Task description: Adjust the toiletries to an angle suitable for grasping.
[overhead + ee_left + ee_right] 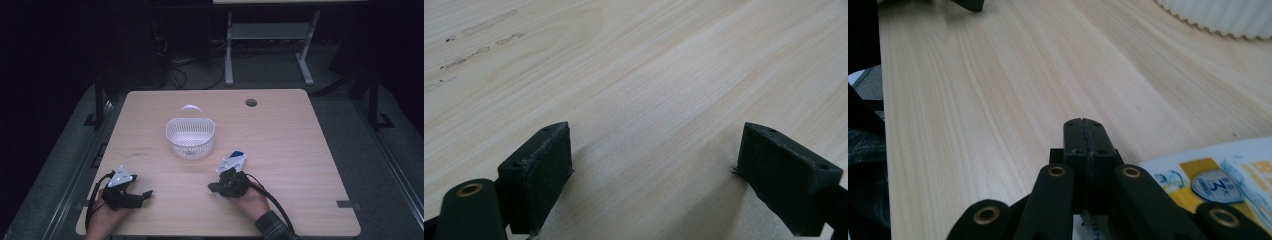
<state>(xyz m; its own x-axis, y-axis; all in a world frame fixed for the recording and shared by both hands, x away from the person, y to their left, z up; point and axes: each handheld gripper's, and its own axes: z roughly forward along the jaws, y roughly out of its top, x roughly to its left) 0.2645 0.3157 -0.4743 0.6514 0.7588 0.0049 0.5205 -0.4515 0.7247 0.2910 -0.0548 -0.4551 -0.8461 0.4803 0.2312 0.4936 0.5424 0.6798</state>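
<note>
My left gripper (141,196) rests low at the table's near left. It is open, and bare wood lies between its two black jaws (654,165). My right gripper (214,188) sits near the front middle and points left toward the other hand. It is shut, pads pressed flat together (1083,137) with nothing seen between them. A white packet (1218,175) with yellow and blue print lies on the table beside and partly under this gripper; its blue corner (239,154) pokes out behind the gripper's plate. A white slatted basket (190,136) with a handle stands empty at mid-table.
The wooden table (280,130) has a round cable hole (251,102) at the back right. Faint dark scuffs (479,42) mark the wood ahead of the left gripper. The basket's ribbed wall (1218,17) is at the top right of the right gripper view.
</note>
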